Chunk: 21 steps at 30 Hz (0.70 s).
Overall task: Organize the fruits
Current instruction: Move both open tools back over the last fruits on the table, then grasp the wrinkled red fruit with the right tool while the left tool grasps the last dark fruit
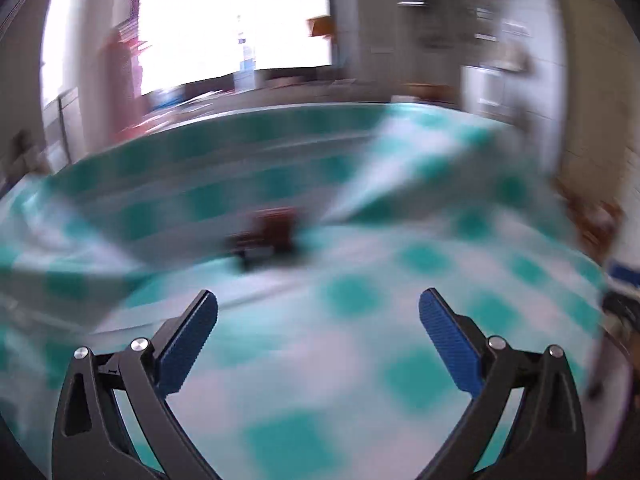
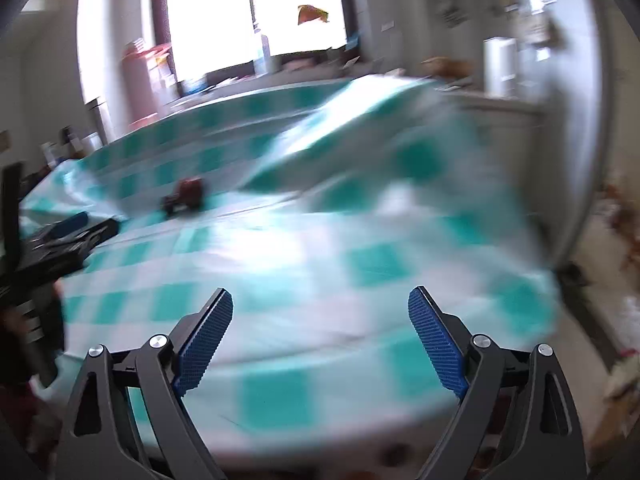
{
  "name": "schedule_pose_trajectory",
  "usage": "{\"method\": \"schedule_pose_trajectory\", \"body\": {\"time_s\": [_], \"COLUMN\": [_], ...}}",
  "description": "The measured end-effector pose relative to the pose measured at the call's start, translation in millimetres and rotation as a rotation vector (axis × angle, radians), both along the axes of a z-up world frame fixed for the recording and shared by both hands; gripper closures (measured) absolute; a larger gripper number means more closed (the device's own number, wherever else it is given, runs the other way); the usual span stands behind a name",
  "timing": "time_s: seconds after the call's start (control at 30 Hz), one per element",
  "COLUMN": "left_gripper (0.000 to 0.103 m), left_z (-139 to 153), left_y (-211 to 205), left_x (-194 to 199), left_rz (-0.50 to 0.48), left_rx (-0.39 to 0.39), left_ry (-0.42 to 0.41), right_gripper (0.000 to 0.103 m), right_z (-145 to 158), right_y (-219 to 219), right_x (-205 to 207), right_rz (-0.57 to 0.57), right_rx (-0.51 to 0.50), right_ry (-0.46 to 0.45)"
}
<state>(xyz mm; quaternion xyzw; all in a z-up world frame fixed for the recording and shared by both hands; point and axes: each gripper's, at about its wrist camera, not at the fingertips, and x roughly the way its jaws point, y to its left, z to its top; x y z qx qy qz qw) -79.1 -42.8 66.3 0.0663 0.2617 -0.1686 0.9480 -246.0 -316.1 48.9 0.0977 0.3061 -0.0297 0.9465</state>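
Note:
Both views are blurred by motion. A small dark red and black object (image 1: 270,236) lies on the teal and white checked tablecloth (image 1: 360,340); what it is cannot be told. It also shows in the right wrist view (image 2: 186,196), far left of centre. No fruit can be made out. My left gripper (image 1: 318,312) is open and empty above the cloth, short of the object. My right gripper (image 2: 320,312) is open and empty above the cloth (image 2: 320,248). The left gripper (image 2: 60,236) shows at the left edge of the right wrist view.
A raised fold of the cloth (image 1: 400,168) stands at the back right, also seen in the right wrist view (image 2: 340,132). A bright window (image 2: 256,12) and cluttered counters lie beyond the table. The table's front edge (image 2: 360,436) is close below my right gripper.

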Motion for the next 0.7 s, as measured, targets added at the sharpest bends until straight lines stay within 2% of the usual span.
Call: {"method": "schedule_pose_trajectory", "body": {"time_s": [0.1, 0.17, 0.3, 0.4, 0.5, 0.7], "left_gripper": [0.002, 0.002, 0.002, 0.002, 0.002, 0.002], "left_z": [3, 0, -9, -21, -22, -27], "left_y": [68, 107, 158, 172, 162, 152], "left_x": [44, 60, 68, 79, 74, 76], "left_rz": [0.211, 0.309, 0.437, 0.440, 0.434, 0.398], "left_rx": [-0.091, -0.166, -0.282, -0.370, -0.342, -0.336], "left_ry": [0.063, 0.078, 0.095, 0.174, 0.158, 0.171], "right_gripper": [0.016, 0.016, 0.016, 0.016, 0.016, 0.016], "right_z": [4, 2, 4, 4, 2, -20], "right_y": [46, 66, 106, 126, 148, 168], "right_x": [56, 88, 172, 225, 278, 341], "right_rz": [0.088, 0.121, 0.135, 0.111, 0.077, -0.010], "right_rx": [0.052, 0.072, 0.136, 0.156, 0.140, 0.093], "right_ry": [0.025, 0.041, 0.090, 0.100, 0.124, 0.219]}}
